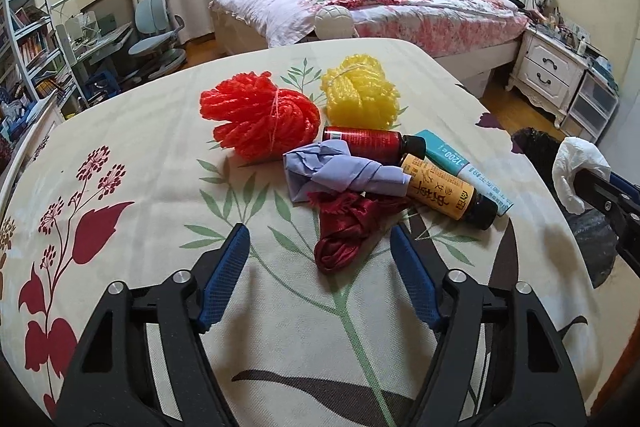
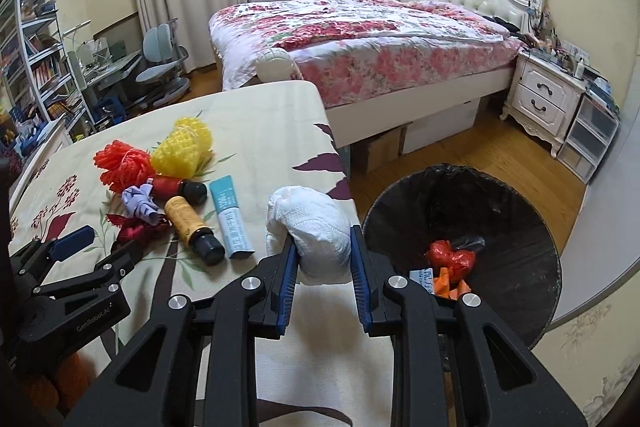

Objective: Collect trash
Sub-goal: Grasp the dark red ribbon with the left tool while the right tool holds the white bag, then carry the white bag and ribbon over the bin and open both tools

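While the right tool (image 2: 323, 259) clamps a white tissue wad (image 2: 312, 227), the left tool (image 1: 320, 259) gapes wide — red cloth (image 1: 344, 239) between.

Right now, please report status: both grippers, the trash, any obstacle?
Left gripper open, hovering at crumpled dark red cloth. Right gripper shut on crumpled white tissue wad, beside black-lined trash bin. No obstacle visible.
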`<state>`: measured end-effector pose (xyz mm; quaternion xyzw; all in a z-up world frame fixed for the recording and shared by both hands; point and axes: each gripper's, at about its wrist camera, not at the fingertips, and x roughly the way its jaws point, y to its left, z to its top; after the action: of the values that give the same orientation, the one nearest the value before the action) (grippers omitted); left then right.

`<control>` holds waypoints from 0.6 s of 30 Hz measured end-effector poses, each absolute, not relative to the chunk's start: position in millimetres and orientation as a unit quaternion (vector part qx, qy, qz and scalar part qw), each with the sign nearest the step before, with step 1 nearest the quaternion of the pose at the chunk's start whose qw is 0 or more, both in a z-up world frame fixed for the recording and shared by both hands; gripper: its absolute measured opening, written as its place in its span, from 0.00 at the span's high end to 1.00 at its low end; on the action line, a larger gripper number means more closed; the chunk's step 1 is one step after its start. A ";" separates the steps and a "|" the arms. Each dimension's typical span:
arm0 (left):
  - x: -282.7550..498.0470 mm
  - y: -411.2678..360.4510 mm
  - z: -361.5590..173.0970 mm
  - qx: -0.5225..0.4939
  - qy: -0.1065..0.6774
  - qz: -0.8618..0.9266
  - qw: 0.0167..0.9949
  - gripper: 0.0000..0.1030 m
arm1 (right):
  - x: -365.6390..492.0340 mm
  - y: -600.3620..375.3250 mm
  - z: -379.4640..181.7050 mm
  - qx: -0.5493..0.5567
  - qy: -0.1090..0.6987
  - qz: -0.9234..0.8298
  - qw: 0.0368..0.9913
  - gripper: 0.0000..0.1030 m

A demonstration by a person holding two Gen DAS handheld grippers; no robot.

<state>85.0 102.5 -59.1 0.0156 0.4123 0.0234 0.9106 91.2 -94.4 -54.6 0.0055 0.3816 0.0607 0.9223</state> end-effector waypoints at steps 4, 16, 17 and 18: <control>90.2 98.4 -66.2 0.022 0.430 0.009 0.903 0.59 | 92.2 -98.5 -57.3 0.012 0.383 0.061 0.922 0.75; 66.5 101.2 -60.3 0.003 0.416 -0.019 0.909 0.79 | 86.0 -108.3 -58.9 0.023 0.382 0.059 0.922 0.75; 65.0 102.5 -58.5 0.002 0.415 -0.020 0.910 0.79 | 85.6 -109.8 -58.5 0.023 0.381 0.059 0.922 0.75; 60.8 102.4 -57.1 0.002 0.413 -0.022 0.910 0.79 | 84.8 -110.8 -58.1 0.024 0.381 0.058 0.923 0.75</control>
<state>60.8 102.4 -57.1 0.0021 0.4133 -0.0218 0.9103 84.8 -110.8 -58.1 0.0241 0.3806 0.0581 0.9226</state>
